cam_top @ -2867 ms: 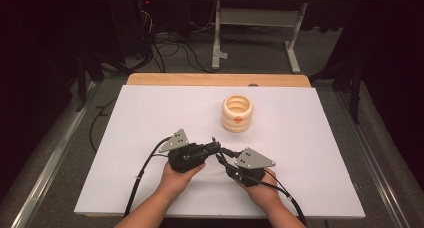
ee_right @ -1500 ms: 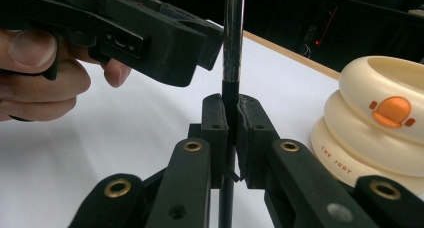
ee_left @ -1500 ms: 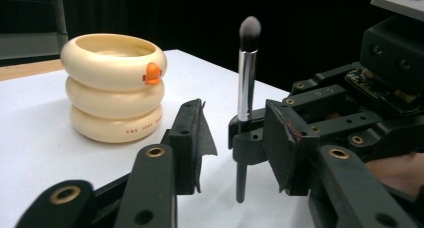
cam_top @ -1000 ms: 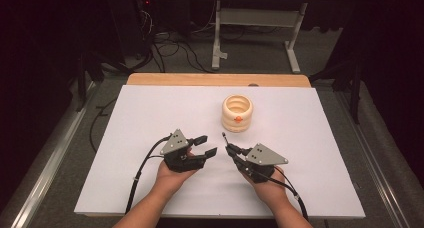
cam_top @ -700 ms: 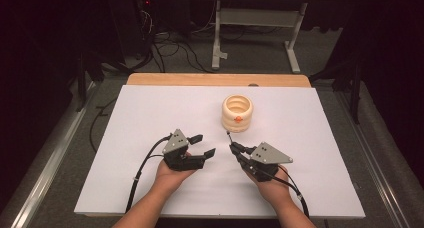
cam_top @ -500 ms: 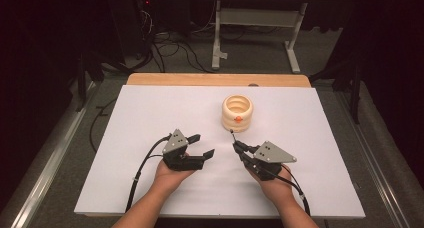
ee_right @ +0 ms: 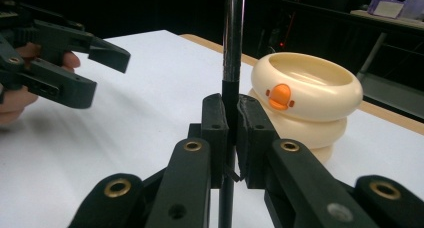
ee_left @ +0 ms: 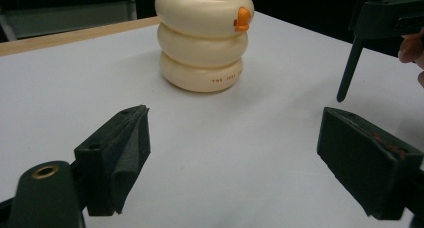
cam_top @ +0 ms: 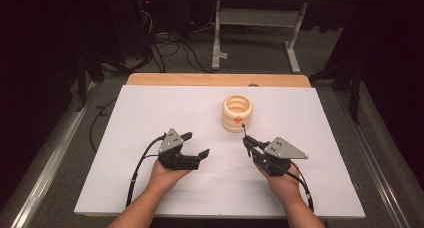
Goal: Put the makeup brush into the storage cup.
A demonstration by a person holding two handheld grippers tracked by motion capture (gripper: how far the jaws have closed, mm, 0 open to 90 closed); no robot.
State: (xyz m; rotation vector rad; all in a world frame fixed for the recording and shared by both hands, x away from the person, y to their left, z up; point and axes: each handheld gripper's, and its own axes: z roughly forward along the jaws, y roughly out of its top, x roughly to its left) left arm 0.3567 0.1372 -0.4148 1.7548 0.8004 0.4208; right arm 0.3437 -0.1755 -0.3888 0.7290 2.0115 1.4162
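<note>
A cream cup [cam_top: 238, 113] made of three stacked rings, with a small orange beak on its rim, stands at the middle of the white table [cam_top: 150, 113]. My right gripper [cam_top: 248, 143] is shut on a thin dark rod [cam_top: 244, 132] held upright, its top end close to the cup's front. In the right gripper view the rod [ee_right: 233, 38] rises between the jaws of my right gripper [ee_right: 229, 133], with the cup [ee_right: 305, 103] just behind to the right. My left gripper [cam_top: 196, 144] rests open on the table to the left, nothing between its jaws [ee_left: 235, 153]. The cup [ee_left: 202, 38] is ahead of it.
A wooden strip [cam_top: 215, 79] runs along the table's far edge. Beyond it are a metal stand [cam_top: 255, 33] and cables on the floor. The left gripper view shows the right gripper [ee_left: 385, 13] and rod [ee_left: 350, 68] at upper right.
The two grippers, close together earlier, have drawn apart. My right gripper has carried the rod rightward and toward the cup. My left gripper has drifted slightly left and stays open.
</note>
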